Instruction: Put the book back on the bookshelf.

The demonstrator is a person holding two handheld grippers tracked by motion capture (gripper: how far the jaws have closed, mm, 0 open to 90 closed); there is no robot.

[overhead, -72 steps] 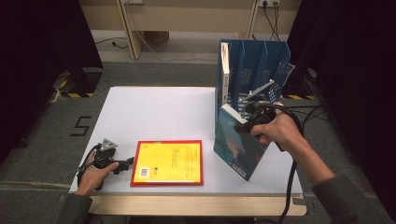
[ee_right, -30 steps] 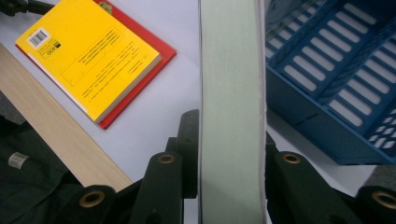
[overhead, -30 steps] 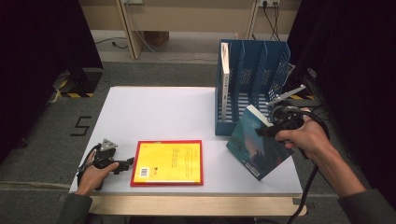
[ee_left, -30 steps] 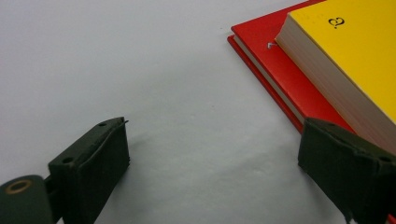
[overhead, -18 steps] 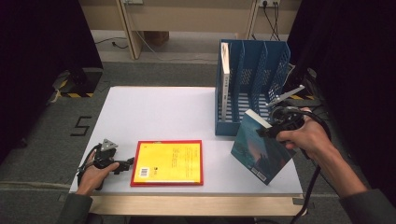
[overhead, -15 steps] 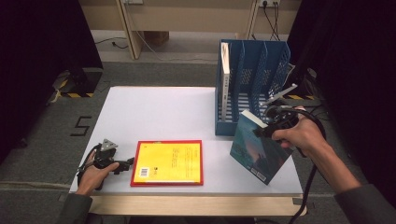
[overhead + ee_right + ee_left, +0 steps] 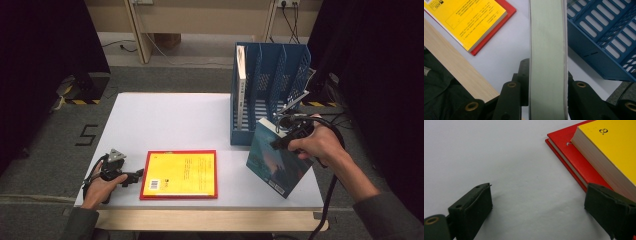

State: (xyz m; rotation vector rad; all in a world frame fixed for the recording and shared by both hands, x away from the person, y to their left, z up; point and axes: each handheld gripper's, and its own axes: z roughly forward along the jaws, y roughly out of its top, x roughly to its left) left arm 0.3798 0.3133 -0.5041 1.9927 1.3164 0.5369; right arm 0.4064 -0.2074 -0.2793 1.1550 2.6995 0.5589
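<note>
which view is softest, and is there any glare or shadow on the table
Left gripper view: its near black jaws look soft, faint shadows under them on the table. Right gripper view: the teal book page edge is blurry up close. High view: even light, no glare, dark surroundings.

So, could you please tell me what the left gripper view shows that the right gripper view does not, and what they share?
The left gripper view alone shows the left gripper with its jaws wide apart, low over bare white table. The right gripper view alone shows the right gripper clamped on the teal book, page edges facing the camera, beside the blue file rack and the table's wooden edge. Both show the yellow book lying on the red book.
</note>
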